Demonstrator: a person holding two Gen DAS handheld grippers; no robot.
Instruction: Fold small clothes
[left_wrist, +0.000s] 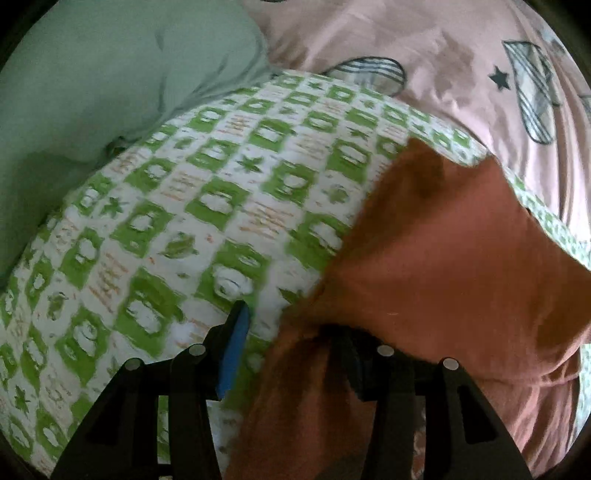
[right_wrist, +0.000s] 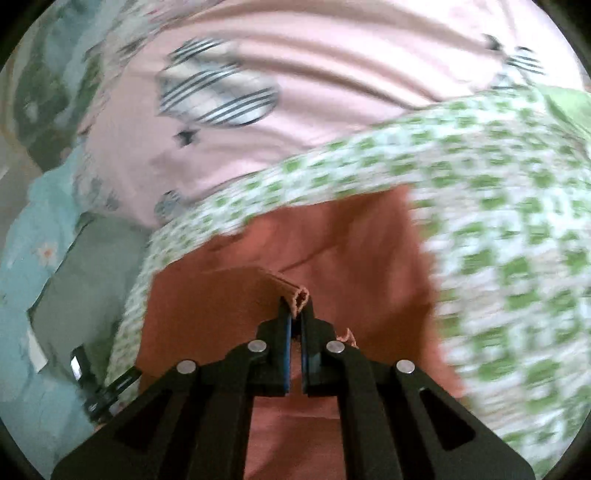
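Rust-orange garment (right_wrist: 332, 236) on green-checked cloth (left_wrist: 207, 199), running forward from both tongs. Right tongs (right_wrist: 295, 314) clamp its near hem; left tongs (left_wrist: 291, 332) half-spread, cloth draped over one finger.

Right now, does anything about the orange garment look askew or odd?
Yes. The orange garment is draped over one of the left gripper's fingers, hiding it; its blue-padded finger stands bare. The right gripper pinches a rolled hem.
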